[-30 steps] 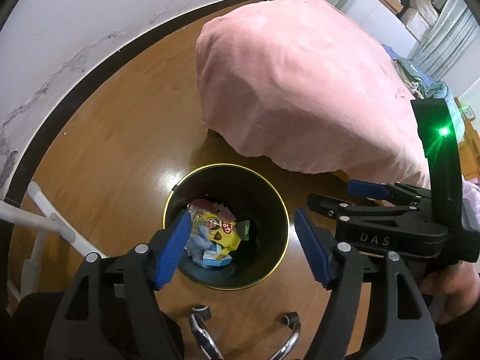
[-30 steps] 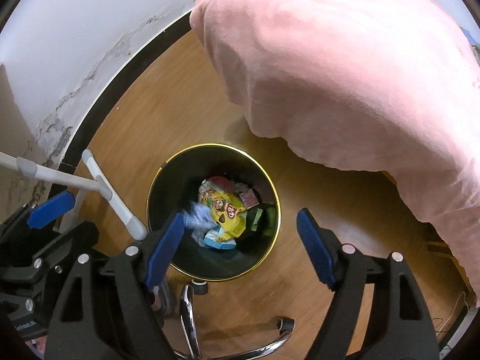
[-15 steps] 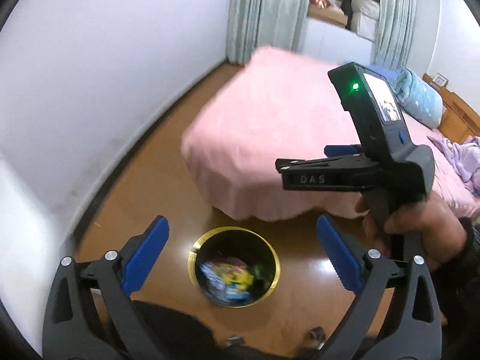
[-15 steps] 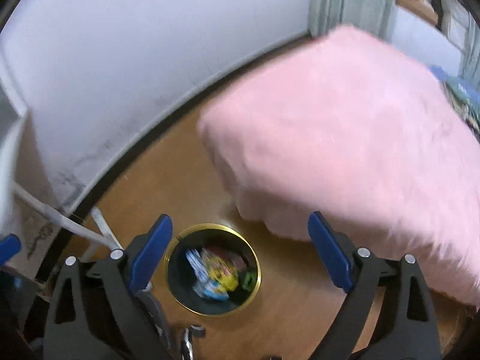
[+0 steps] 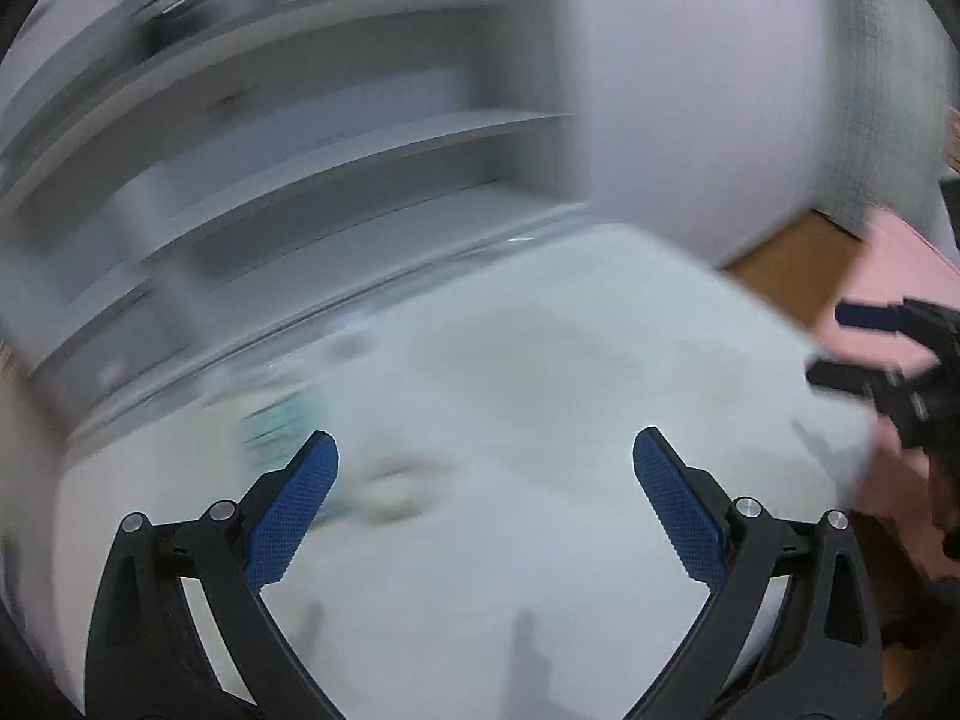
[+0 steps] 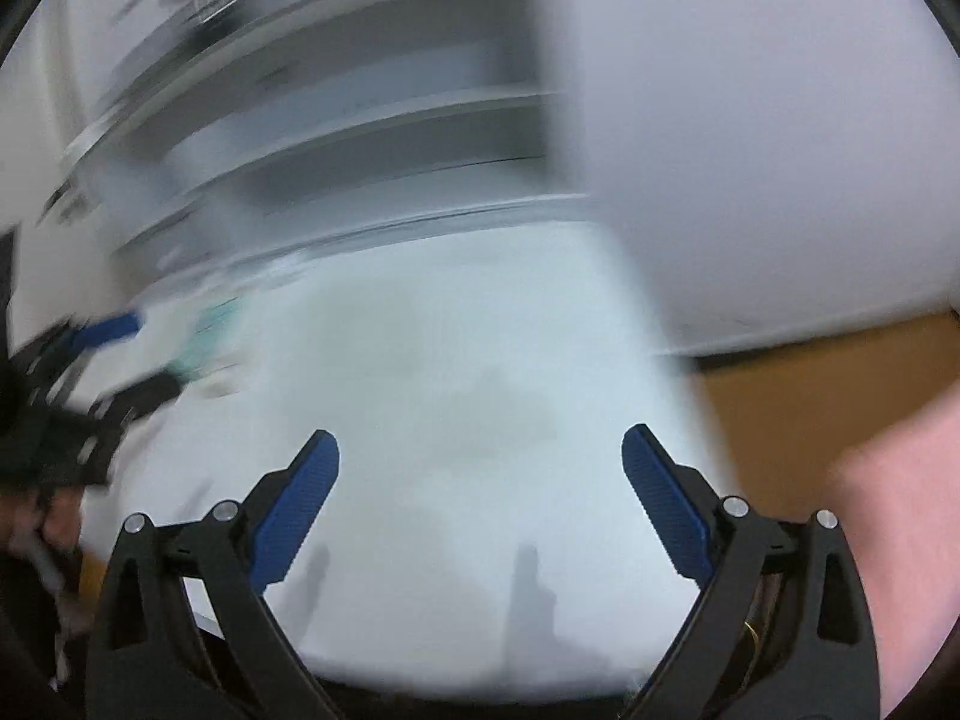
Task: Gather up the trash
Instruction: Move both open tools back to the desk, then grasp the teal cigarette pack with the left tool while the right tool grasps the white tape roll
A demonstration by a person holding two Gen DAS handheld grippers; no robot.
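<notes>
Both claws, left gripper [image 5: 485,468] and right gripper [image 6: 480,465], gape empty over a pale desk [image 5: 540,396] (everything blurred); grey shelves [image 5: 360,138] stand behind.

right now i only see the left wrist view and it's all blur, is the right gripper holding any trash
observer: no, the black right gripper holds its blue pads wide over the flat white desk top, nothing between them; its jaws have just been opening
operator: any trash near my left gripper
observer: the right wrist view shows the black left gripper, jaws also just opened, at its left edge, with a blurred teal thing on the desk by its fingertips; too smeared to name
</notes>
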